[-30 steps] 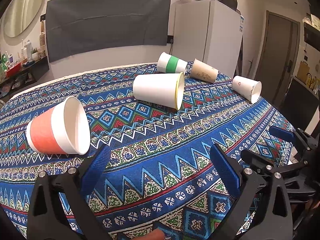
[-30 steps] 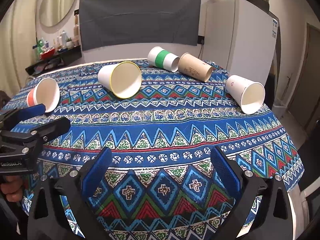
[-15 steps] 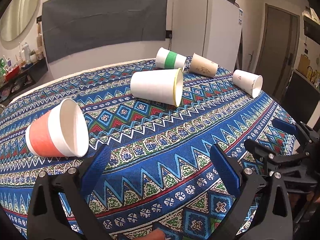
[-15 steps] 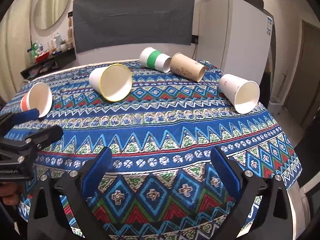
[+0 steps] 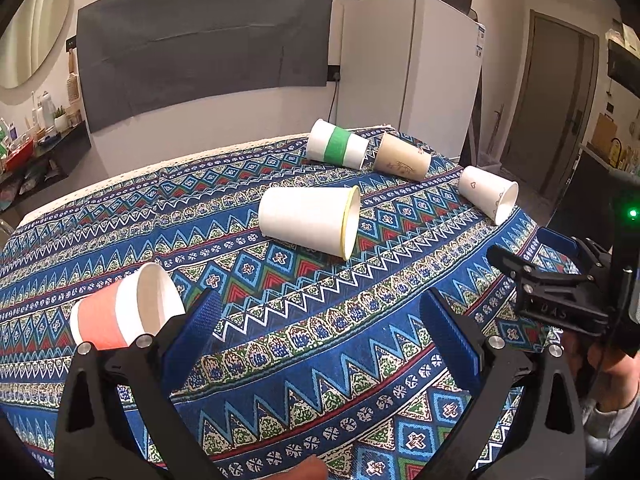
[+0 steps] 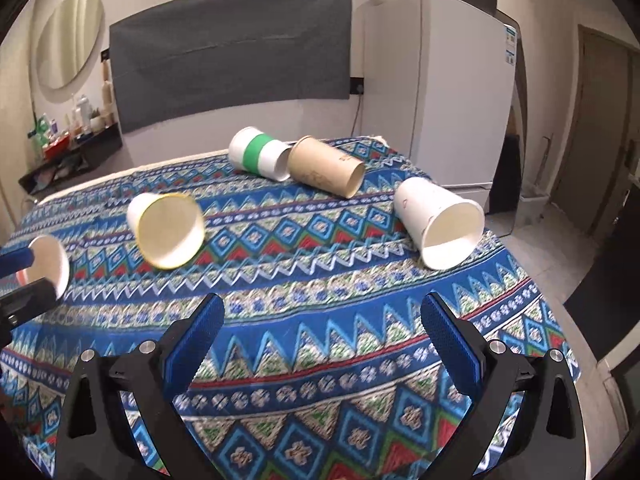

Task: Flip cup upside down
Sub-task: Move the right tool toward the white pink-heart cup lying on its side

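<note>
Several paper cups lie on their sides on the patterned tablecloth (image 5: 304, 320). An orange-banded cup (image 5: 120, 316) lies at the near left, just left of my open left gripper (image 5: 320, 328). A white cup with a yellow rim (image 5: 310, 220) lies mid-table. A green-banded cup (image 5: 338, 148), a brown cup (image 5: 402, 158) and a white cup with a heart (image 5: 486, 194) lie farther back. My right gripper (image 6: 320, 332) is open and empty above the cloth; the heart cup (image 6: 442, 222) lies ahead to its right.
A white fridge (image 6: 436, 92) stands behind the table at the right. A dark cloth (image 5: 200, 48) hangs on the back wall. A shelf with bottles (image 6: 68, 136) is at the far left. The table edge drops off at the right.
Both grippers have risen and moved forward over the table. The right gripper has turned right, so the heart cup looks nearer. The cups have not moved.
</note>
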A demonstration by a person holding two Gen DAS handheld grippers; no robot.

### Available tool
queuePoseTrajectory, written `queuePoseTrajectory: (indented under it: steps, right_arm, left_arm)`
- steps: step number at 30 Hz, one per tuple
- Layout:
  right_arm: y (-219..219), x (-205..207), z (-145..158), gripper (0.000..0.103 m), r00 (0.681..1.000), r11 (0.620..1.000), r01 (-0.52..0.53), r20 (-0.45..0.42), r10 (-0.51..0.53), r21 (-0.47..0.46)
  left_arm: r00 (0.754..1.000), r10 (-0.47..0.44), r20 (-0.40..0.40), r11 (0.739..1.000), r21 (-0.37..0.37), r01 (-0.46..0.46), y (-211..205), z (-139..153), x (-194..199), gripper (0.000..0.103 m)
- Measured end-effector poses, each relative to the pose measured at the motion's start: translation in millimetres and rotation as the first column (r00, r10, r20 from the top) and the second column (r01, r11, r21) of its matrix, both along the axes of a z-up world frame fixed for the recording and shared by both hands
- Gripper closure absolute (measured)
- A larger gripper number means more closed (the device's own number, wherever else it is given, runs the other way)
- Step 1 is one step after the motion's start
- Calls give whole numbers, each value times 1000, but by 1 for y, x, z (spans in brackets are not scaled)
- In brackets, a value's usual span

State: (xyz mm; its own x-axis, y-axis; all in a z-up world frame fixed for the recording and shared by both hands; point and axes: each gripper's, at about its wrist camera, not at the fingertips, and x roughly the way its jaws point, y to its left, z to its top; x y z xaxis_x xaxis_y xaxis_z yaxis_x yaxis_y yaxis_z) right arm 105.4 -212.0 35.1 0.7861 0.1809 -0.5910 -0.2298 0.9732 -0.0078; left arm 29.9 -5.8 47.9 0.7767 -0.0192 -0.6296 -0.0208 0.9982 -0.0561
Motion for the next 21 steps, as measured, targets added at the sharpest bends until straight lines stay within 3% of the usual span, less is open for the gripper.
queuePoseTrajectory:
  steps: [7,13,19,20,21]
  right_arm:
    - [-14,36,4,9,997,998,62,-38,-62,-2]
    - [-28,65,1,10,990,994,107,-91,-109,-26]
    - [-38,84,-6,10,984,991,124,-127,-128,-44]
    - [-39,88,-7,11,983,992,121,-133,-125,-37]
    - [-42,93,-9,21,983,993,115,-143,-117,-20]
  left_arm:
    - [998,14,-62,999,-34,-16,8,18,5,6]
    - [999,-3,-34,1000,-8,3,4,33,20,6]
    - [994,-69,-87,998,6,70,-8,20,56,6]
    - [993,-74,-96,997,12,76,-10,17,63,6]
    - [992,-80,-101,997,15,82,-11,15,67,6]
